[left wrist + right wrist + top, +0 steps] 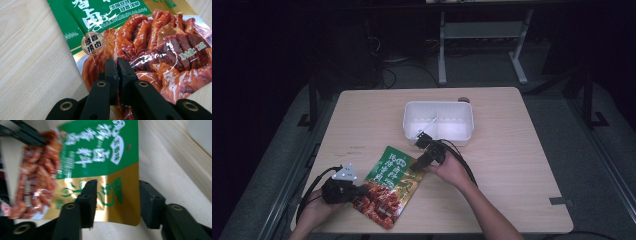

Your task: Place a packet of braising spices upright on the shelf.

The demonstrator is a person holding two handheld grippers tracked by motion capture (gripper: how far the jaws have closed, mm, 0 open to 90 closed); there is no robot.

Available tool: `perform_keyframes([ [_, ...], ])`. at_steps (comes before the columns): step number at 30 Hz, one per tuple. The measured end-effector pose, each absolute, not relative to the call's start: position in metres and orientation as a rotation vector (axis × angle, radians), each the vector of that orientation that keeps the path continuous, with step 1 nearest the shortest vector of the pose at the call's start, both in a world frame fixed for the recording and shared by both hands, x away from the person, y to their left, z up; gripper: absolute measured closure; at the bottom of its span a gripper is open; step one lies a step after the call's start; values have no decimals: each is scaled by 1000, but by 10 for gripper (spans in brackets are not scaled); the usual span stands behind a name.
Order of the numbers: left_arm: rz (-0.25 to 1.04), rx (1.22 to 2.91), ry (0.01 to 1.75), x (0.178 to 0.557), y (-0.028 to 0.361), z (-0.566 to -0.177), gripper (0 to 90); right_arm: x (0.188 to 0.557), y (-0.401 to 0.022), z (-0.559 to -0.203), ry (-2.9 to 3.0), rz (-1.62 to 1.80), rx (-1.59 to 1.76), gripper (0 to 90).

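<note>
While the snack pouch (pixel 388 186) lies flat on the wooden worktop (pixel 512 165), the left hand-held gripper (pixel 117 65) pinches its red edge tight. The right hand-held gripper (pixel 115 195) is spread wide around its gold corner. A white tray (pixel 439 121) sits behind.
</note>
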State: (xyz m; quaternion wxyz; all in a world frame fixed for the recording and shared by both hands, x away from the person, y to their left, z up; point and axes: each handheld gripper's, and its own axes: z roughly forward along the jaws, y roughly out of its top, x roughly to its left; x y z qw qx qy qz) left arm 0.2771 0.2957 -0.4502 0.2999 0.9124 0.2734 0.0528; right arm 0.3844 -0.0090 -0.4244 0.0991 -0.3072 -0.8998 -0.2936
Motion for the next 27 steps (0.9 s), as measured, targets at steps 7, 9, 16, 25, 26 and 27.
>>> perform_keyframes([
  [7, 146, 2422, 727, 277, 295, -450, 862, 381, 0, -417, -2637, -862, -829, 631],
  [9, 148, 2422, 726, 277, 295, -450, 862, 380, 4, -421, -2651, -835, -823, 639],
  [16, 148, 2423, 724, 277, 295, -450, 859, 384, 12, -432, -2688, -773, -841, 714],
  [25, 159, 2427, 726, 277, 294, -450, 840, 387, 18, -442, -2701, -727, -859, 833],
  [26, 161, 2426, 728, 276, 294, -450, 840, 387, 18, -442, -2701, -727, -859, 833],
  [27, 163, 2426, 730, 277, 294, -450, 834, 387, 18, -442, -2707, -723, -859, 843],
])
